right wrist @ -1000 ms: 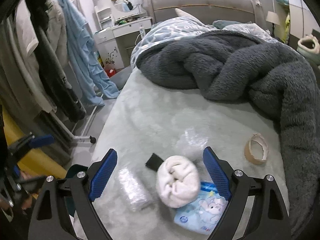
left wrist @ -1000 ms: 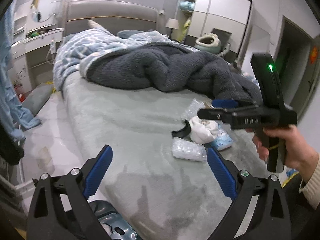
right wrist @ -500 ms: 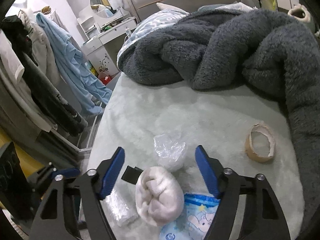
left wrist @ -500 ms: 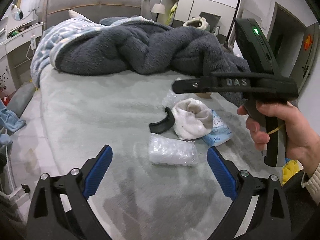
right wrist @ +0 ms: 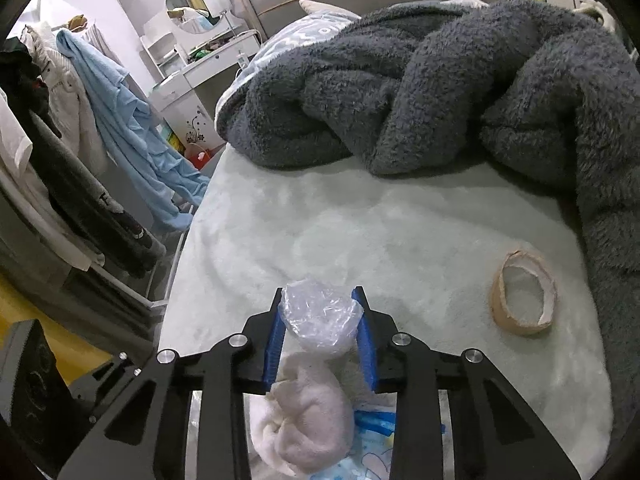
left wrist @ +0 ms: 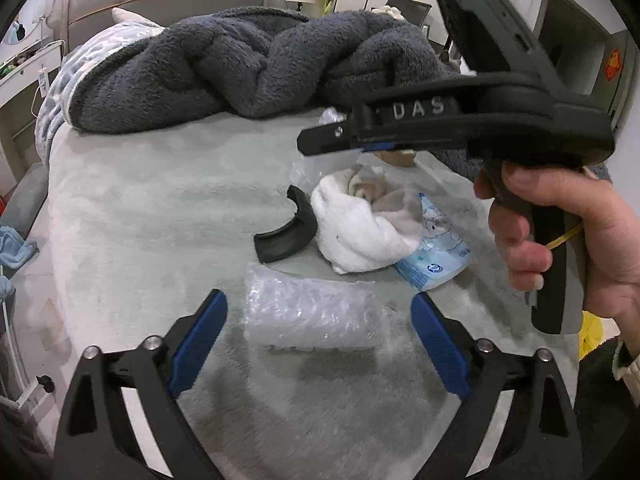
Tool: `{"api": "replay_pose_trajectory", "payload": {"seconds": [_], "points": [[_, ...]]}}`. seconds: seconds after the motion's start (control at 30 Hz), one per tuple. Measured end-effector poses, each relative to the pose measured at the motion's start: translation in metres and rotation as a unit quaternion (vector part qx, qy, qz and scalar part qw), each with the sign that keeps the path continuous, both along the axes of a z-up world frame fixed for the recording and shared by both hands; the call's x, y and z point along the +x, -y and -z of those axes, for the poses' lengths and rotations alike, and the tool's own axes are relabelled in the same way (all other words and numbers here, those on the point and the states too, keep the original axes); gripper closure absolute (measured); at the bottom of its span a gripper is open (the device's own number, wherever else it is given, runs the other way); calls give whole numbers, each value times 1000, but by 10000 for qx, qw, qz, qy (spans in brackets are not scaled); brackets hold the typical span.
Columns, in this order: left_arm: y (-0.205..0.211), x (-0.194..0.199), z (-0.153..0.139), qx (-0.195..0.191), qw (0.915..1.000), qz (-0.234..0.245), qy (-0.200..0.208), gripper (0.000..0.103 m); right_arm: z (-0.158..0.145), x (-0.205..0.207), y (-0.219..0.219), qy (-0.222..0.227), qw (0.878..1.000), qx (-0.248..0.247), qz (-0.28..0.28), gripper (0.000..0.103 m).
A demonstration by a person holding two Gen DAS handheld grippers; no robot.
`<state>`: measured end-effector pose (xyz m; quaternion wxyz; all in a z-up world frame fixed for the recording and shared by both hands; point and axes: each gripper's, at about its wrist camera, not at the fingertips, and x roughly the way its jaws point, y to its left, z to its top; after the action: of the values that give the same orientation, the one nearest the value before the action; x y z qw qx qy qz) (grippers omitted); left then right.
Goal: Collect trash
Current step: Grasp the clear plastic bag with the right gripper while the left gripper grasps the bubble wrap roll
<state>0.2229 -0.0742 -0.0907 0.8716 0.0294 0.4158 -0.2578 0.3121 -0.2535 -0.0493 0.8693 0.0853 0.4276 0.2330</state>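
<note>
Since the earlier frames, the right gripper (right wrist: 320, 322) has narrowed from a wide spread and moved fwd; its blue pads now press both sides of the crumpled clear plastic bag (right wrist: 320, 316), which lay loose ahead of it 0.5 s ago. The left gripper (left wrist: 318, 316) has also advanced: the bubble-wrap bundle (left wrist: 312, 314), formerly well ahead, now sits between its fingertips.

Left wrist view: left gripper spread wide, pads apart from the bundle on both sides, nothing held. Beyond the bundle, on the pale green bed cover (left wrist: 140, 208): black curved plastic piece (left wrist: 286, 232), touching or just beside the white rolled cloth (left wrist: 360, 224); blue-and-white printed packet (left wrist: 436, 256) partly under the cloth's right edge. Person's right hand (left wrist: 560, 236) grips the handle of the right gripper, seen side-on w/ "DAS" lettering.

Right wrist view: bag clamped at the pad tips, resting on or just above the cover; cannot tell which. White rolled cloth lies below the jaws, nearer the camera. Cardboard tape core (right wrist: 524, 294) lies well apart to the right, near the grey fleece blanket (right wrist: 420, 92) heaped across the bed's far half.
</note>
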Motion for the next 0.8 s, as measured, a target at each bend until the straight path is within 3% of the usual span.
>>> {"api": "replay_pose_trajectory", "payload": {"seconds": [0.2,0.5,0.8], "points": [[6,3,3,177,9998,-40,26,34,-24,-9,14,243,9994,215,125,71],[5,-2,-14,67,9995,-209,221,35,-51,-30,24,504,9980,332,191,71],[-6,-29,-36,-26,9981,-545,290,36,-58,-66,13,608,9978,276,58,71]]}}
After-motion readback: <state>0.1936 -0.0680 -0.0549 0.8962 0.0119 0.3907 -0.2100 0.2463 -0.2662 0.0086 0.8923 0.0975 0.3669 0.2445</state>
